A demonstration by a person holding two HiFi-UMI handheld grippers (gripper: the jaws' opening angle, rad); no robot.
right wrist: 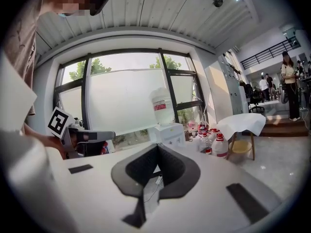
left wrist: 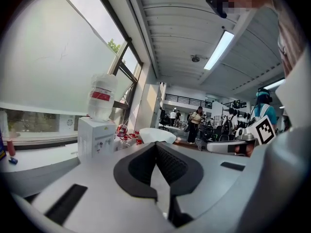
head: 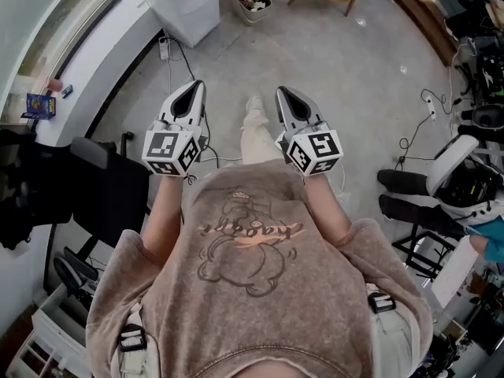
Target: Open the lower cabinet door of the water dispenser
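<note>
1. The left gripper point(head: 193, 91) is held out in front of the person's chest. Its jaws are closed tip to tip with nothing between them, and its own view shows the dark pads meeting.
2. The right gripper point(head: 285, 94) is alongside it at about the same reach, likewise closed and empty.
3. The water dispenser point(head: 187, 6) stands upright on the floor by the window wall. It is ahead of the person and off to their left, well apart from both grippers. A water bottle point(left wrist: 102, 98) sits inverted on top of it.
4. No seam or handle of the lower cabinet door can be made out. The head view sees the dispenser from above and far off, and in both gripper views the gripper's own body covers the cabinet's lower half.
5. In the left gripper view the dispenser lies well left of the jaw line. In the right gripper view it sits almost straight above the closed tips. The right gripper is therefore aimed closer to it, though the left hand is on the dispenser's side and looks slightly nearer.
6. By my judgement this is the approach, with the door not yet touched. The next move calls for crossing the floor, dropping low towards the cabinet's bottom half, and parting one pair of jaws at the door's edge.
7. A waste bin point(head: 252, 2) just right of the dispenser and a power strip point(head: 164, 50) on the floor at its left could crowd that approach.
</note>
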